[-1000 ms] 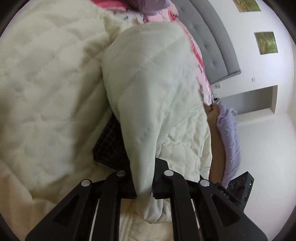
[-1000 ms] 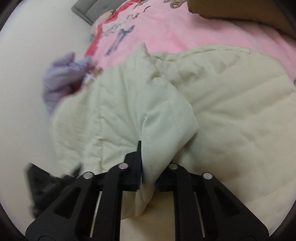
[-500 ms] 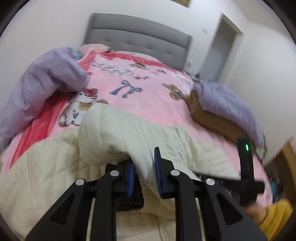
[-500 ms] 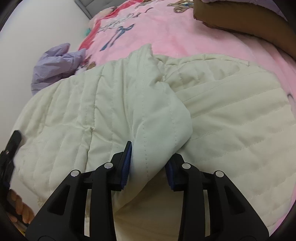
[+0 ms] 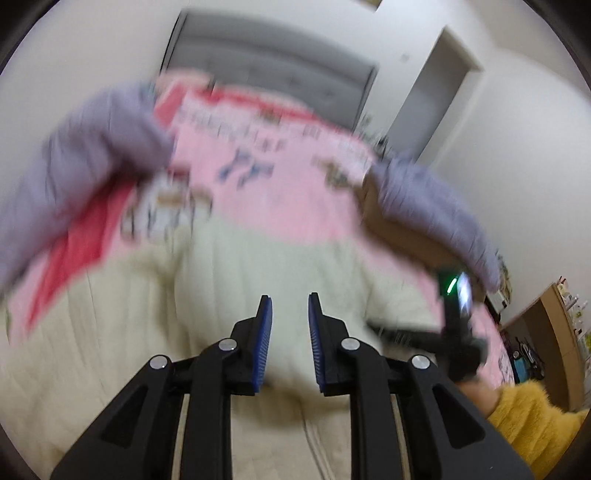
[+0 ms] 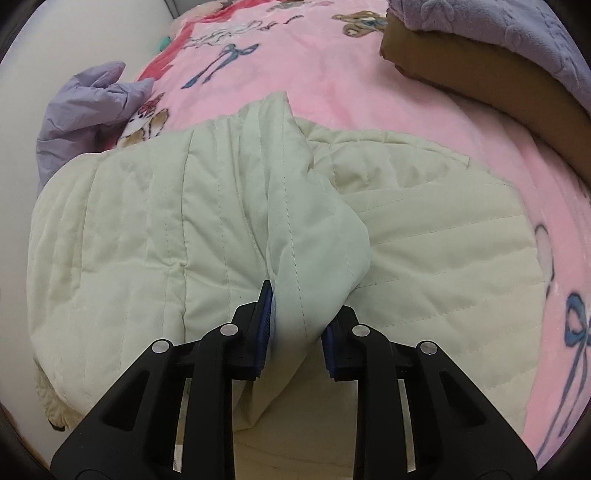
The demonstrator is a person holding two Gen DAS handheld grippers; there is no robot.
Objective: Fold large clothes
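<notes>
A large cream quilted coat (image 6: 147, 229) lies spread on the pink bed blanket (image 6: 332, 74). In the right wrist view a folded flap of the coat (image 6: 314, 258) bulges between the jaws of my right gripper (image 6: 301, 314), which stand apart around it. In the blurred left wrist view the coat (image 5: 258, 266) lies below my left gripper (image 5: 288, 310), whose jaws are open with nothing between them. My right gripper's body with its green light (image 5: 454, 306) shows at the right of that view.
Purple quilts (image 6: 81, 107) (image 6: 498, 33) lie at the left and far right of the bed, over a brown cushion (image 6: 480, 81). A grey headboard (image 5: 269, 55) and a doorway (image 5: 436, 85) stand behind. A yellow sleeve (image 5: 532, 417) is at lower right.
My left gripper opened, let go of the coat and pulled back above it. My right gripper's jaws have spread wider around the flap, which now rests on the coat.
</notes>
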